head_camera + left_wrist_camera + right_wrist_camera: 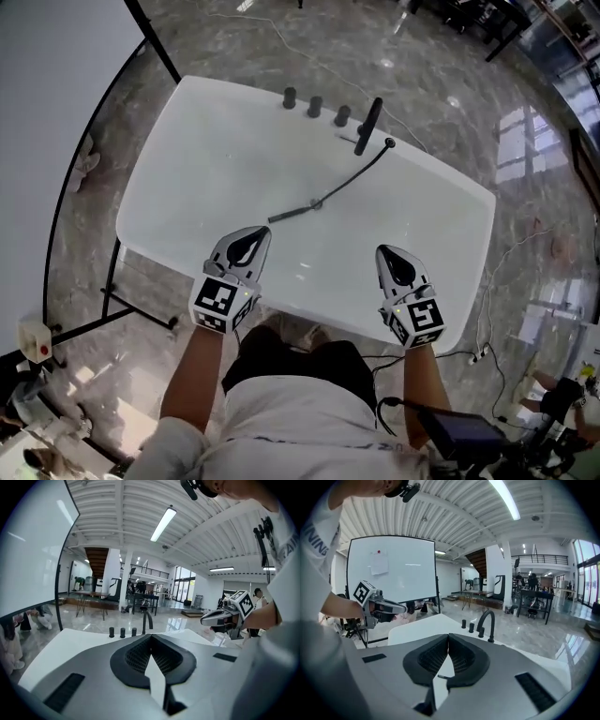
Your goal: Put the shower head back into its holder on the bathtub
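i'm looking down on the white bathtub (150, 187), which is standing on a glossy marble floor (234, 37). a whiteboard (56, 112) on a black stand is crowding the tub's left side. along the far rim three black knobs (315, 106) are lining up in a row, with the black faucet (368, 125) just to their right, arching over the basin. nothing is standing between my tools and the inside of the tub.

the tub is holding only the shower head (291, 213): it is lying flat on the bottom, near the middle, out of its holder. its dark hose (352, 173) is running up and to the right to a fitting on the rim just beside the faucet.

i'm holding the left tool (251, 236) and the right tool (389, 255) over the near edge, well apart from each other, both pointing across the tub. each one is clenched with its tips meeting, gripping nothing. the shower head is lying just beyond the left tool, not touching it.
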A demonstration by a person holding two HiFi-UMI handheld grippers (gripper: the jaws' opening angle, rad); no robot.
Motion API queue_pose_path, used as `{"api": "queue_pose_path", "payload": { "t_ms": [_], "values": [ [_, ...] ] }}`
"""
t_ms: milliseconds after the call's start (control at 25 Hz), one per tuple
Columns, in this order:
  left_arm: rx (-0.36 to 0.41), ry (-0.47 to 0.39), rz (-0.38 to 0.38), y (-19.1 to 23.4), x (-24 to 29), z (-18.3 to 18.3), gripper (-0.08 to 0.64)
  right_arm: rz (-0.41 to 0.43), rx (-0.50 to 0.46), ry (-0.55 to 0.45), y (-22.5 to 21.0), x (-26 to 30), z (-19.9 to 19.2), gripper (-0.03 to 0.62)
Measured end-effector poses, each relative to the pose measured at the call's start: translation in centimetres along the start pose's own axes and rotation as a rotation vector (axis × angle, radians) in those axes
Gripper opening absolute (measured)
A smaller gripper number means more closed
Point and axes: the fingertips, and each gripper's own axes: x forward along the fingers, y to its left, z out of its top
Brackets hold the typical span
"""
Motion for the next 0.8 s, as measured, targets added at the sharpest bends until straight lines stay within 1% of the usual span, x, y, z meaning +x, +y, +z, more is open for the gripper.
{"api": "queue_pose_path", "payload": {
  "t_ms": [120,240,320,400,480,560,680,800],
  "values": [
    [-0.034,0.020,0.029,1.9,2.4,-3.4,0.018,0.072,0.003,0.043,-0.3,4.1,-3.0,0.012],
    [-0.076,0.045,0.077,5.4,5.3,-7.5,0.018,0.143,-0.049,0.088,0.2,9.9,-6.3,0.012],
    [-0.101,0.072,0.110,7.9,7.3,-10.4,0.018,0.174,-0.090,0.115,0.5,14.3,-8.8,0.012],
    [-0.130,0.095,0.117,10.1,9.0,-13.3,0.018,0.203,-0.123,0.128,1.5,18.5,-11.1,0.012],
    [-0.152,0.127,0.123,12.2,10.2,-16.4,0.018,0.255,-0.162,0.145,3.2,22.0,-13.4,0.014],
    [-0.142,0.171,0.128,14.2,11.4,-19.8,0.018,0.297,-0.243,0.175,4.6,25.6,-16.5,0.014],
    [-0.098,0.208,0.109,17.7,13.6,-24.1,0.018,0.314,-0.387,0.242,5.7,31.9,-23.1,0.019],
    [-0.063,0.239,0.084,20.5,15.7,-28.5,0.018,0.355,-0.491,0.315,7.1,37.2,-29.8,0.056]
  ]
}}
